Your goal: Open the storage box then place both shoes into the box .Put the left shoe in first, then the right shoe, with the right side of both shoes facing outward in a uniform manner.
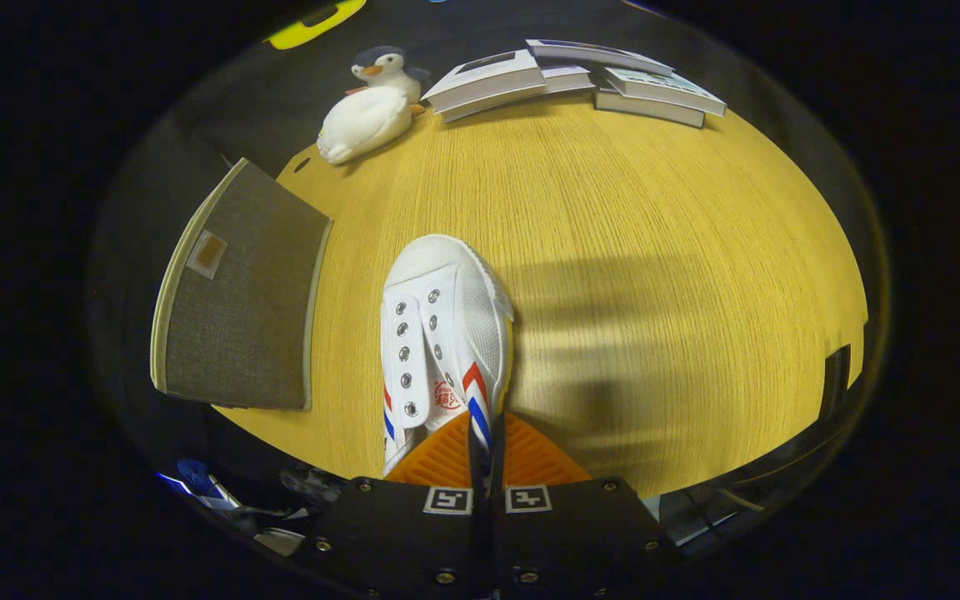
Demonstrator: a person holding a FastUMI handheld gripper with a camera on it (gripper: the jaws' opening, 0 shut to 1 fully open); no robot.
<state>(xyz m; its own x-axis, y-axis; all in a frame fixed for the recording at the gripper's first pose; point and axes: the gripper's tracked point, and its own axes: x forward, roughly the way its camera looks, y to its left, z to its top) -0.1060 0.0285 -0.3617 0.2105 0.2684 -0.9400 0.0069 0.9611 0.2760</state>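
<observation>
Item: white shoe (445, 333), pinched at its side wall by the closed gripper (487, 454) and hanging toe-forward over the table (655, 250), grey storage box (238, 300) ahead-left; risk, a thin canvas hold letting it twist or drop.

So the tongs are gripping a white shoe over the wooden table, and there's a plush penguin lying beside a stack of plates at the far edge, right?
Not plates: the gripper view shows books beside the plush penguin. The rest holds: the tongs grip the white shoe over the wooden table.
</observation>
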